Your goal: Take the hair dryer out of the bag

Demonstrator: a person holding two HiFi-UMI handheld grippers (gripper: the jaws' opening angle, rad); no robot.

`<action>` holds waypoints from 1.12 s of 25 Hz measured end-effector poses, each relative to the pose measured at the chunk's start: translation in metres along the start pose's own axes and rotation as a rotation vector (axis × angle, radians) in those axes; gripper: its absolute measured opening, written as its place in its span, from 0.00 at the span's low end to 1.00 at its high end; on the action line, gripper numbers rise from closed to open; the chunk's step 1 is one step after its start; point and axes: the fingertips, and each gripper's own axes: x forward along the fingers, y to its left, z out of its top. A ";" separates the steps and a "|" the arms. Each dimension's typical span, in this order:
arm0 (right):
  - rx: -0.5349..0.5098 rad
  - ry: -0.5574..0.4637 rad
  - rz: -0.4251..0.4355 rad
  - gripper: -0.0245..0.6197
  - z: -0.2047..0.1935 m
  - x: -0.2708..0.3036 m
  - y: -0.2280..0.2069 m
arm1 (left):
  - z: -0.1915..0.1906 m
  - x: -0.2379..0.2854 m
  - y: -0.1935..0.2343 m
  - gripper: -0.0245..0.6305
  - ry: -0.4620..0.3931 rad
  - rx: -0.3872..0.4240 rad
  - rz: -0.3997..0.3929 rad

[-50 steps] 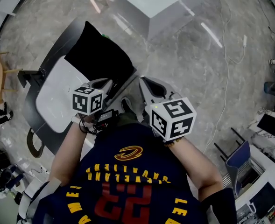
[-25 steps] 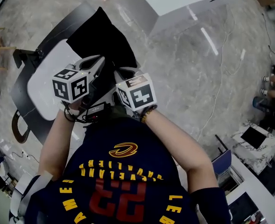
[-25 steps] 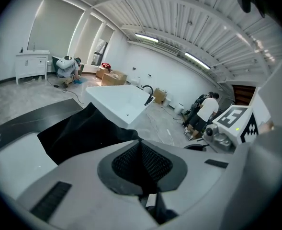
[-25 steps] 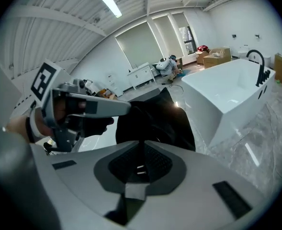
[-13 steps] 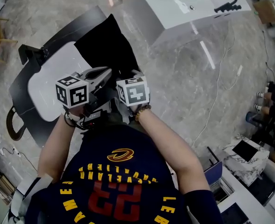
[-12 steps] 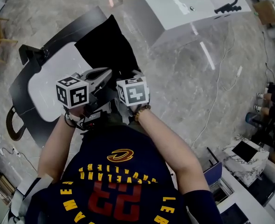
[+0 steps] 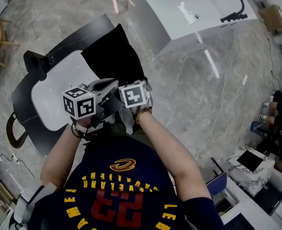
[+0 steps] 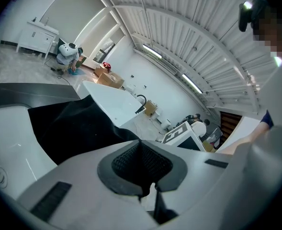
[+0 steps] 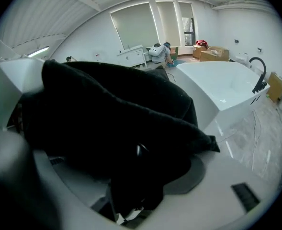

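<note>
A white tabletop (image 7: pixel 52 97) on the grey marble floor (image 7: pixel 193 80) carries a black bag (image 7: pixel 113 61), lying at its end nearest the bathtub (image 7: pixel 188 6).

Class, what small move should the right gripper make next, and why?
Probably ease the right gripper deeper into the black bag. Its jaws have just been opening with bag cloth draped between them, and no hair dryer shows yet.

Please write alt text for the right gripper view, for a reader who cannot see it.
A black bag drapes between the jaws of the right tool, which have just been opening. A white bathtub stands behind, at the right.
</note>
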 end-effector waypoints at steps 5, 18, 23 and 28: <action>-0.024 0.027 -0.015 0.40 -0.003 0.017 0.000 | -0.002 -0.003 0.011 0.07 -0.004 -0.018 0.020; -0.176 0.090 -0.016 0.39 -0.011 0.015 0.001 | -0.013 -0.006 0.021 0.07 0.011 -0.005 0.080; -0.168 0.087 -0.011 0.39 -0.011 -0.004 0.004 | -0.015 -0.005 0.017 0.07 0.011 0.009 0.096; -0.176 0.082 -0.006 0.39 -0.022 -0.013 0.003 | -0.014 -0.004 0.014 0.07 0.001 0.009 0.116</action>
